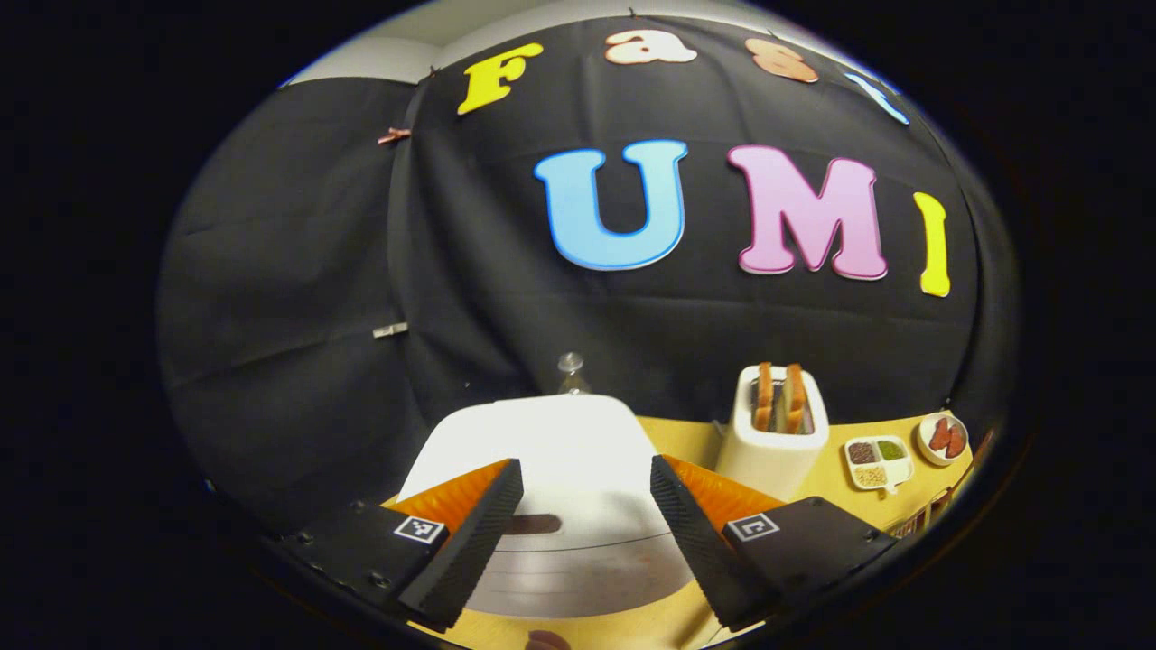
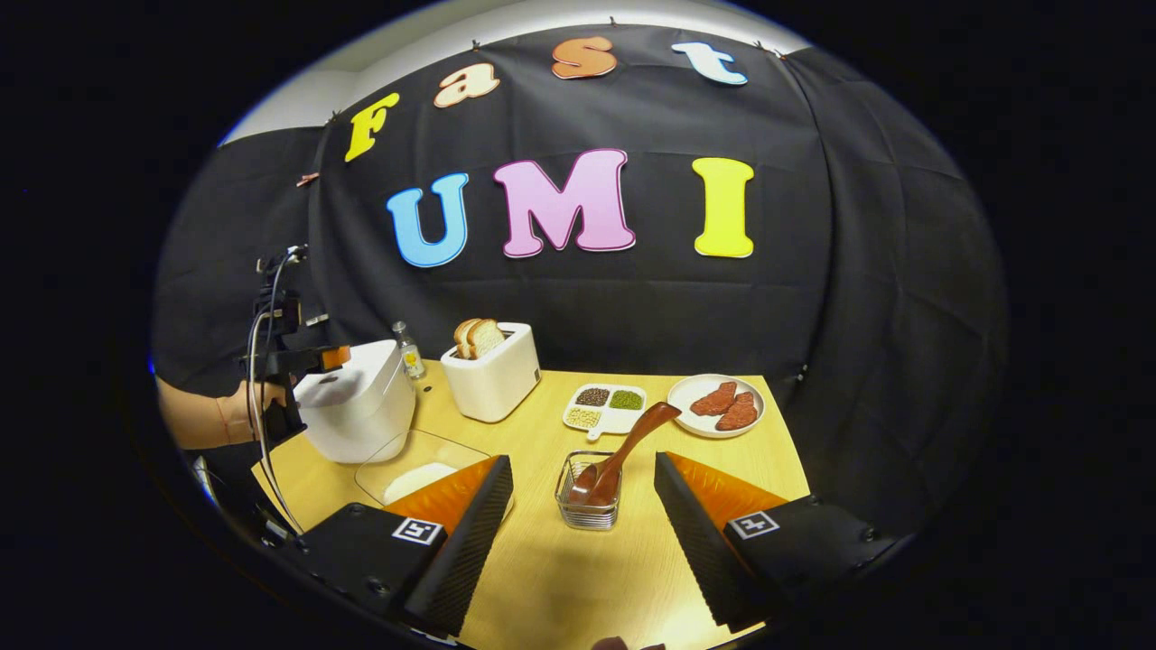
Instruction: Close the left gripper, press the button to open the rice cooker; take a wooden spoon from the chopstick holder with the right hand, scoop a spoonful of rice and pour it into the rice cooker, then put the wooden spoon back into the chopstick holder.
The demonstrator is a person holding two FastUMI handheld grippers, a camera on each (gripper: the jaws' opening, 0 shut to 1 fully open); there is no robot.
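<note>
In the left gripper view the white rice cooker sits with its lid down, its dark oval button just ahead of my open left gripper. In the right gripper view the same rice cooker stands at the table's left, with the left gripper and a hand hovering at its top. A wooden spoon leans in the wire chopstick holder, directly in front of my open, empty right gripper. A clear glass bowl of white rice lies beside the cooker.
A white toaster with bread slices stands behind the cooker, next to a small bottle. A divided dish of beans and a plate with meat pieces sit toward the back right of the yellow table.
</note>
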